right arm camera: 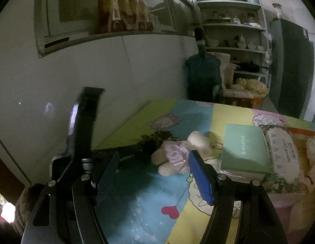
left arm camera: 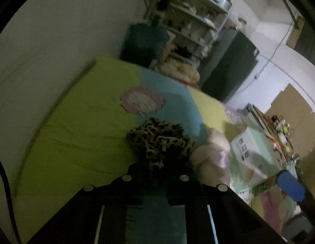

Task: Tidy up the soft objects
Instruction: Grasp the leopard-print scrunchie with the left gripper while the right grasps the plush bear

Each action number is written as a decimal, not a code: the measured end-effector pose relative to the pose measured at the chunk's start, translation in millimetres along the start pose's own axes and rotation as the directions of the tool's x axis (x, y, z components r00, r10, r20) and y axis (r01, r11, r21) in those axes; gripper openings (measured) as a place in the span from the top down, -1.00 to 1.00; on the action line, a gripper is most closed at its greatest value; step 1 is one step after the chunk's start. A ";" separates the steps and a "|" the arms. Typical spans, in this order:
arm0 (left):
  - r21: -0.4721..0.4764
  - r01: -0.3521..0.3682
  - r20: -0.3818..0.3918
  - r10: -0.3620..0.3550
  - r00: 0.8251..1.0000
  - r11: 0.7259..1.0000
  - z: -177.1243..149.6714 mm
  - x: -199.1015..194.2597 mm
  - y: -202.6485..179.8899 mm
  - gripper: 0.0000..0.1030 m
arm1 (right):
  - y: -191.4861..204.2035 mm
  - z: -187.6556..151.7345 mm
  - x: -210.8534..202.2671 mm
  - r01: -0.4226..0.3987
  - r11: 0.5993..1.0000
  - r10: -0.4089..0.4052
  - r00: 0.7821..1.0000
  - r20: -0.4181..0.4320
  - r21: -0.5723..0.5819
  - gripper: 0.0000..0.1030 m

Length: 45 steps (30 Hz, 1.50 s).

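The left gripper sits low over the near part of the bed, its jaws drawn together on the near edge of the leopard-print cloth, which lies bunched at the middle of the sheet. Just beside it, toward the bed's right edge, lies the plush toy, with the pale green box next to it. The right gripper hovers short of the toy, jaws standing apart and empty. To do this step well, I'd judge the left should lift slowly so the loose cloth comes up whole without dragging the toy, while the right keeps wide and lines up on the toy's body. Farther off, shelves stand past the bed's far edge
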<state>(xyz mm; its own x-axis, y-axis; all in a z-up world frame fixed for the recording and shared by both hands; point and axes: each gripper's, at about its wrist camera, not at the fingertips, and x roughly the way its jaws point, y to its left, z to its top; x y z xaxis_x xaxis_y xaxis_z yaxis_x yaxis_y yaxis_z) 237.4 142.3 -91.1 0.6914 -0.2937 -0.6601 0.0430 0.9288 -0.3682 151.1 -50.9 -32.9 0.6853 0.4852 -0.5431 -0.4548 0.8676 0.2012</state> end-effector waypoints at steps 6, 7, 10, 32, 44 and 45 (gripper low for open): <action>0.003 -0.133 0.213 0.129 0.969 0.991 0.9 -35.0 -2.8 0.74 | -1.3 8.6 25.1 0.049 0.997 -0.047 0.998 -0.038 0.066 -0.41; -0.002 -0.144 0.229 0.140 0.963 0.990 1.3 -37.6 -1.7 0.74 | -2.4 9.7 29.8 0.067 0.994 -0.063 0.997 -0.048 0.081 -0.41; -0.017 -0.168 0.259 0.167 0.951 0.986 2.0 -42.8 1.4 0.74 | -7.8 10.7 44.4 0.121 0.983 -0.111 0.991 -0.078 0.141 -0.41; -0.063 -0.099 0.287 0.113 0.951 0.993 0.9 -51.3 18.3 0.74 | -21.8 -4.1 107.8 0.249 0.951 -0.205 0.952 -0.229 0.184 0.06; -0.073 -0.093 0.283 0.110 0.953 0.993 -1.7 -54.6 20.2 0.74 | -8.5 -4.6 79.0 0.209 0.967 -0.188 0.971 -0.145 0.144 0.16; -0.073 -0.093 0.283 0.110 0.953 0.993 -1.7 -54.6 20.3 0.74 | -7.3 -4.7 76.1 0.206 0.969 -0.187 0.972 -0.139 0.139 0.16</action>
<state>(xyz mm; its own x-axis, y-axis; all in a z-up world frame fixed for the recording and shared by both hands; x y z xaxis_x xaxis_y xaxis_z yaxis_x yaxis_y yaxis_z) 199.3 176.7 -63.6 0.8676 -0.1134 -0.4841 -0.0744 0.9331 -0.3519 203.9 -20.8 -79.5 0.6727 0.2944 -0.6788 -0.2205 0.9555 0.1959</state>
